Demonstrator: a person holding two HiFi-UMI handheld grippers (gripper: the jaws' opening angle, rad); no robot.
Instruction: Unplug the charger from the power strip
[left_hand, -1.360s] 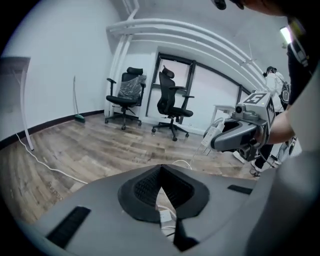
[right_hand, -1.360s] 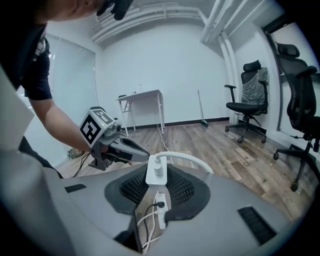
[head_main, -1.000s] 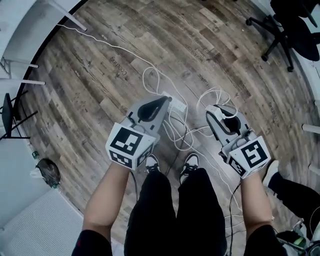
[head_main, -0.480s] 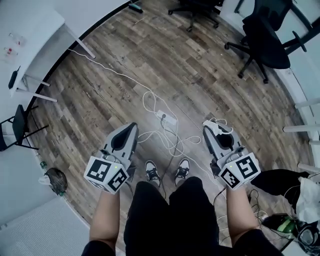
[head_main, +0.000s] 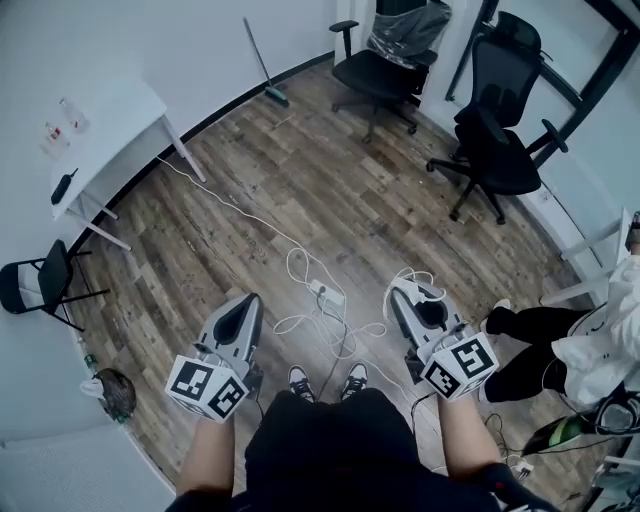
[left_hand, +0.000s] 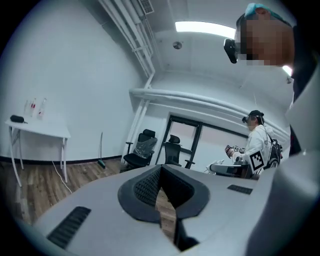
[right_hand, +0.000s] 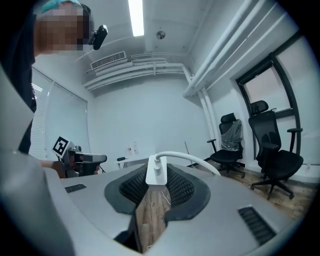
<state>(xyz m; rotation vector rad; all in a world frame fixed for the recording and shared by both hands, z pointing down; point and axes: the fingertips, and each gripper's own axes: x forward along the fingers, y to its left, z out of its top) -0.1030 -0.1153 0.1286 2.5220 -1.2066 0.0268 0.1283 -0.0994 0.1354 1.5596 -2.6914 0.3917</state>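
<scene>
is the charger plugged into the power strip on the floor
No, the charger sits clamped in the right gripper, held well above the power strip.

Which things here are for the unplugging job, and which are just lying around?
For the job: charger, held by the right gripper; power strip; white cable on the floor.
Just lying about: office chairs, white table, broom, folding chair.

Left gripper (head_main: 247, 300) and right gripper (head_main: 400, 292): grey moulded shells, tapering to the nose; black ribbed pads (left_hand: 145, 187) in a dark recess; slotted vents (left_hand: 70, 227) on the shell tops; a white marker cube (head_main: 207, 385) with black square codes at each rear; wearer in black trousers (head_main: 330, 445); black-and-white trainers (head_main: 300, 380).
</scene>
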